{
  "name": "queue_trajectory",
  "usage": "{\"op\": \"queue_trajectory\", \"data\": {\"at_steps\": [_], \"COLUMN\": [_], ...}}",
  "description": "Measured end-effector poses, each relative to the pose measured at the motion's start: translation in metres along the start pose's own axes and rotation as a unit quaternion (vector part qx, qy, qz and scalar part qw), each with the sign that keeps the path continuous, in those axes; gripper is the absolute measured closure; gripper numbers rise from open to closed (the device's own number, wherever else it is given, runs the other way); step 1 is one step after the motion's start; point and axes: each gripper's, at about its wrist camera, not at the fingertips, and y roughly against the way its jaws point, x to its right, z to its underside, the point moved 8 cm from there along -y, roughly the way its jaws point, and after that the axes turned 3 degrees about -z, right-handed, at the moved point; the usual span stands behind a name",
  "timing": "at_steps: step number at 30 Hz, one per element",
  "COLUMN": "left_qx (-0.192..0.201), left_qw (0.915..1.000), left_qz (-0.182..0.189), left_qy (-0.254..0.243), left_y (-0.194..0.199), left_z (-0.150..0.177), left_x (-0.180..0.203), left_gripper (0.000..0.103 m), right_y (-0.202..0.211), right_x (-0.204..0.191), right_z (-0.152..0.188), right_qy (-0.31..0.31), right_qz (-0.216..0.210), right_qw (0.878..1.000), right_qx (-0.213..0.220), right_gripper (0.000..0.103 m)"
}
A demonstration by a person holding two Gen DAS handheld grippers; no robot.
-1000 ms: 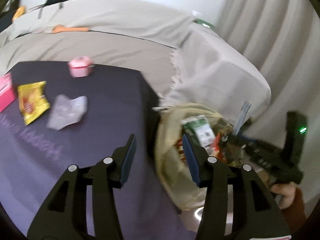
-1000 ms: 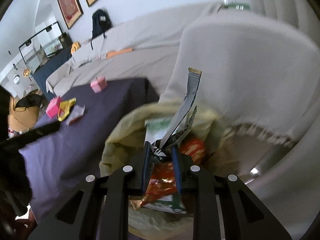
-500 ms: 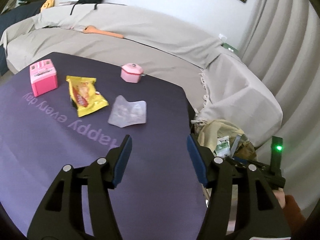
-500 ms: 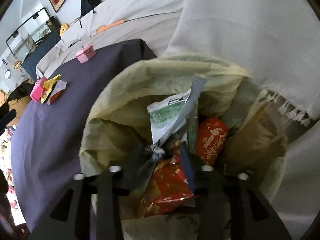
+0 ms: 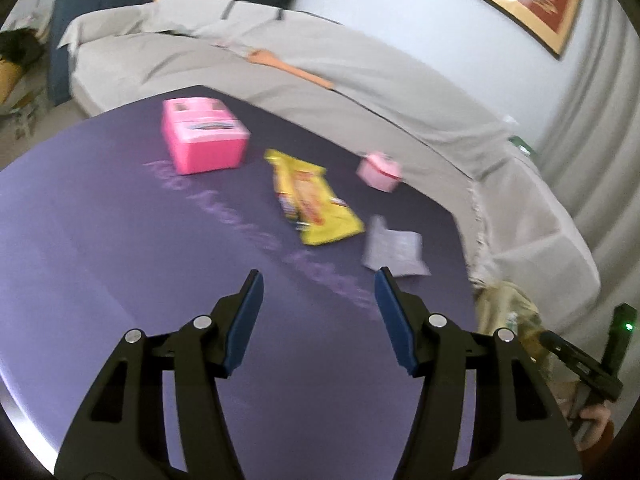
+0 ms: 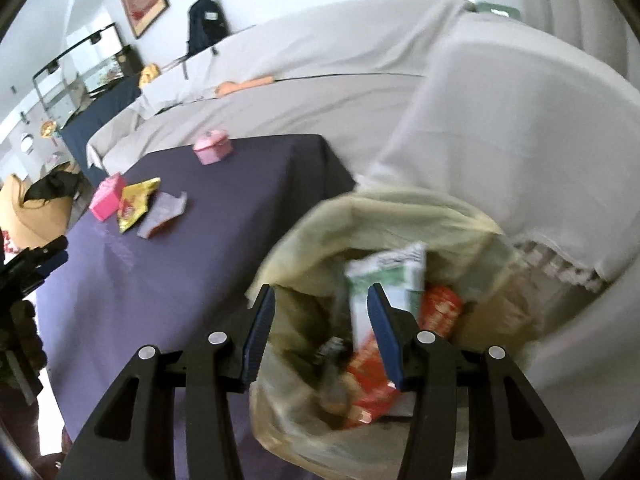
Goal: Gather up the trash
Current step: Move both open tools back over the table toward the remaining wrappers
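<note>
Yellow and shiny, a snack wrapper (image 5: 316,204) lies flat on the purple tablecloth (image 5: 120,264), ahead of the left gripper (image 5: 318,300) and a bit to its right. Just beside it, further right, lies a crumpled silvery wrapper (image 5: 394,250). A big pink box (image 5: 204,134) sits ahead to the left, and a small pink box (image 5: 380,170) sits far ahead near the table edge. The left gripper has nothing in it, and its blue jaws have just been opening to a wide gap. The right gripper (image 6: 322,330) hangs over a trash bag (image 6: 400,216) with a pale yellow rim, full of red and green wrappers (image 6: 400,280). Its jaws have also just been opening, and they are apart, gripping nothing. A grey sofa cover (image 6: 520,128) hangs right behind the bag.
</note>
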Motion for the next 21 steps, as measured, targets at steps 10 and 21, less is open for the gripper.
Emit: {"op": "queue_trajectory", "data": {"at_steps": [10,21], "left_qx": [-0.025,-0.091], "left_qw": [0.9996,0.9953], "left_qz": [-0.016,-0.034], "left_qy": [-0.006,0.009], "left_y": [-0.043,-0.128], "left_z": [-0.03,-0.053], "left_x": [-0.018,-0.003], "left_gripper": [0.048,0.048], "right_y": [-0.047,-0.109], "right_x": [-0.074,-0.113], "right_z": [-0.024,-0.045], "right_qy": [0.05,0.067], "right_qz": [-0.029,-0.047], "right_qw": [0.998,0.996], "right_qx": [-0.01,-0.041], "right_gripper": [0.057,0.057]}}
